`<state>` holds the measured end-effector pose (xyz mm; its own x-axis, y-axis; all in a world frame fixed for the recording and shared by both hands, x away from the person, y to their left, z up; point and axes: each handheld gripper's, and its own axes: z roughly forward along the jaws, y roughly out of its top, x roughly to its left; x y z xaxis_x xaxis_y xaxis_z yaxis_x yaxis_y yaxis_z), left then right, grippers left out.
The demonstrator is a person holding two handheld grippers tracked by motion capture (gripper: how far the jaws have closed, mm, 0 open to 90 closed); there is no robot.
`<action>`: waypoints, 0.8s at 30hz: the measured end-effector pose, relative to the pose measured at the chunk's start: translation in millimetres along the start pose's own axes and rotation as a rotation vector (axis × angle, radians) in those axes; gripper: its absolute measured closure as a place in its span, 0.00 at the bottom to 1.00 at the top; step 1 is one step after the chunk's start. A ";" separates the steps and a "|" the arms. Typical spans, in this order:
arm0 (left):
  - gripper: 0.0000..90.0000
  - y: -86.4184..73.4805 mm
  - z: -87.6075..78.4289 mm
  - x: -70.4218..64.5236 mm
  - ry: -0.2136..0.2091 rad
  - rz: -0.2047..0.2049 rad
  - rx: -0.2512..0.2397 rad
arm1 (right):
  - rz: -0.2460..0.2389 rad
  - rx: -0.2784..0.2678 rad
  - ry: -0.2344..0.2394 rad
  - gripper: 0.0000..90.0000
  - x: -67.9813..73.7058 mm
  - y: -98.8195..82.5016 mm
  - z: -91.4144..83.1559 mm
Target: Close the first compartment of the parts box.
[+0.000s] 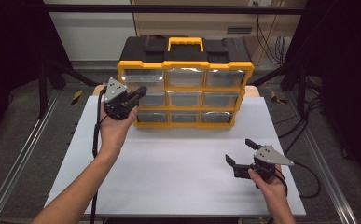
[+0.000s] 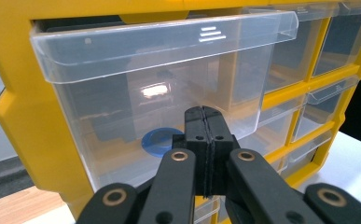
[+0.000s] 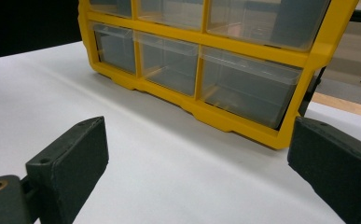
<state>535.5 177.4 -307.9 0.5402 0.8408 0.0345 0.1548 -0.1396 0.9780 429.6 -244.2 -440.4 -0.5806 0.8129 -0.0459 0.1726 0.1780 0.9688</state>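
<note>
My left gripper (image 1: 138,92), fingers pressed together, noses the clear plastic top-left drawer (image 2: 159,88) of the yellow organiser (image 1: 185,87) at the tabletop's far edge; I'd push squarely; right gripper (image 1: 241,152) fingers gape wide

A white table (image 1: 178,172) carries a yellow-and-black drawer organizer (image 1: 185,81) at its far edge.

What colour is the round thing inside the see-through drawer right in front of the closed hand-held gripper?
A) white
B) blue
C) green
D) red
B: the left gripper view shows a blue round disc lying inside the clear drawer, just behind the shut left hand-held gripper.
</note>
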 end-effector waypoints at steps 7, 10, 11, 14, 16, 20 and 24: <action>1.00 0.9 1.6 1.0 0.003 0.003 0.002 | 0.004 0.000 0.000 0.06 -0.2 -0.1 0.0; 1.00 0.8 2.2 1.4 0.003 0.000 0.000 | 0.003 -0.002 0.000 0.06 0.1 0.2 -0.2; 1.00 0.7 2.4 1.6 0.002 0.000 0.000 | 0.001 -0.002 -0.001 0.06 0.1 0.2 -0.2; 1.00 0.7 3.0 2.2 0.004 0.000 0.001 | 0.005 0.001 0.002 0.06 -0.2 -0.1 0.0; 1.00 0.7 3.5 2.5 0.004 -0.002 0.000 | 0.008 0.003 0.004 0.06 -0.2 -0.2 0.1; 1.00 0.9 4.5 3.4 0.004 -0.002 0.002 | 0.006 0.002 0.003 0.05 0.1 -0.1 0.1; 1.00 0.8 5.1 3.8 0.006 -0.004 0.001 | 0.011 0.001 0.005 0.05 0.1 -0.1 0.1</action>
<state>542.0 177.8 -308.1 0.5345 0.8446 0.0317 0.1575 -0.1363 0.9781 429.7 -244.2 -440.5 -0.5829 0.8119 -0.0338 0.1800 0.1696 0.9689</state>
